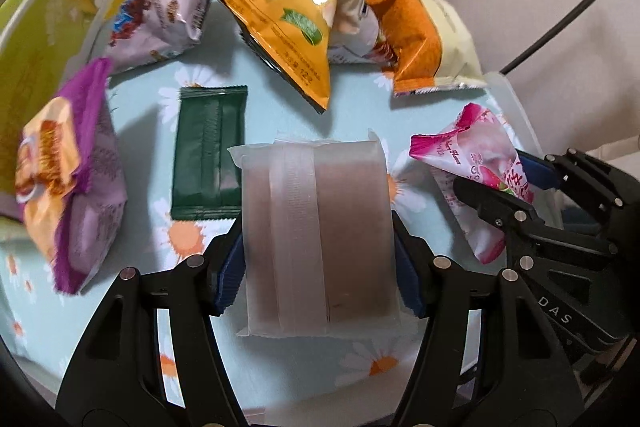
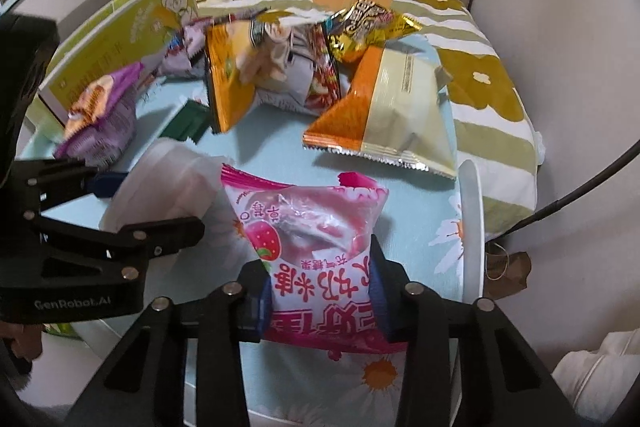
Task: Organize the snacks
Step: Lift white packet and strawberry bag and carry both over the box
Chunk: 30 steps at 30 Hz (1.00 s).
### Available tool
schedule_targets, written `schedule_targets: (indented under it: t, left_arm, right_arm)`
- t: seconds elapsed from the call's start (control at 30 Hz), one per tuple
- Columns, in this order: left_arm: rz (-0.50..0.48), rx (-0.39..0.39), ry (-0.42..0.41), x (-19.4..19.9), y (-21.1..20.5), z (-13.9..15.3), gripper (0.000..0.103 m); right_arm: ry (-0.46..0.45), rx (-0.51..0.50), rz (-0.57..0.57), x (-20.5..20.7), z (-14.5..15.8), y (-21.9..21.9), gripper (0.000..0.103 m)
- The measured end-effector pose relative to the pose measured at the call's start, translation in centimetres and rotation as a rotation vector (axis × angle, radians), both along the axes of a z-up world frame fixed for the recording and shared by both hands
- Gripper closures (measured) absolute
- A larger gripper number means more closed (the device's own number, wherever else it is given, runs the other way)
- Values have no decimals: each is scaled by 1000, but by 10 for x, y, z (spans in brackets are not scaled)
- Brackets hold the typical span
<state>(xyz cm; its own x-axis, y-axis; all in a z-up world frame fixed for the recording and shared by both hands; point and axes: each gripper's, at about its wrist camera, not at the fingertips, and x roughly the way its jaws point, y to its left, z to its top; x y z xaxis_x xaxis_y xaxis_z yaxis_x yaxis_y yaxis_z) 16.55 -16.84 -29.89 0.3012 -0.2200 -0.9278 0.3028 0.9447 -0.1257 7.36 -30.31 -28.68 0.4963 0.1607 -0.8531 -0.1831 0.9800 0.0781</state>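
Observation:
My left gripper (image 1: pixel 320 275) is shut on a frosted translucent packet (image 1: pixel 316 231) with a brownish filling, held above the daisy-print tablecloth (image 1: pixel 192 87). To its right my right gripper (image 2: pixel 320 301) is shut on a pink strawberry snack packet (image 2: pixel 308 227), whose lower half is pinched between the blue pads (image 2: pixel 266 301). In the left wrist view the same pink packet (image 1: pixel 472 163) sits in the right gripper (image 1: pixel 516 183). The left gripper (image 2: pixel 132 203) with the frosted packet (image 2: pixel 168 183) appears at the left of the right wrist view.
A dark green flat packet (image 1: pixel 208 155) lies on the cloth. A purple snack bag (image 1: pixel 76 183) sits at the left beside an upright yellow-green box (image 1: pixel 44 39). Several larger bags pile at the back: orange (image 1: pixel 288 27), orange-and-cream (image 2: pixel 392 111), gold (image 2: pixel 368 23). A flowered cushion (image 2: pixel 480 75) lies behind.

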Motion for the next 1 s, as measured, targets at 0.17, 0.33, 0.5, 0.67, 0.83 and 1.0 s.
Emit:
schedule_targets:
  t: [0.17, 0.33, 0.5, 0.67, 0.83, 1.0]
  left_arm:
    - [52, -38, -42, -15, 12, 32, 43]
    - [123, -95, -86, -27, 29, 73, 43]
    - [182, -124, -152, -27, 51, 119, 43]
    - [251, -142, -201, -15, 90, 153, 43]
    - [311, -149, -242, 9, 143, 174, 43]
    - [337, -130, -249, 46, 205, 184, 43]
  right_arm:
    - [-48, 23, 9, -10, 32, 0, 67]
    - [-116, 49, 31, -15, 78, 7, 67]
    - [-180, 86, 75, -9, 119, 23, 67]
    - [-216, 126, 130, 11, 150, 53, 67]
    - [-228, 182, 163, 40, 169, 93, 67]
    - [-211, 212, 170, 78, 173, 142, 67]
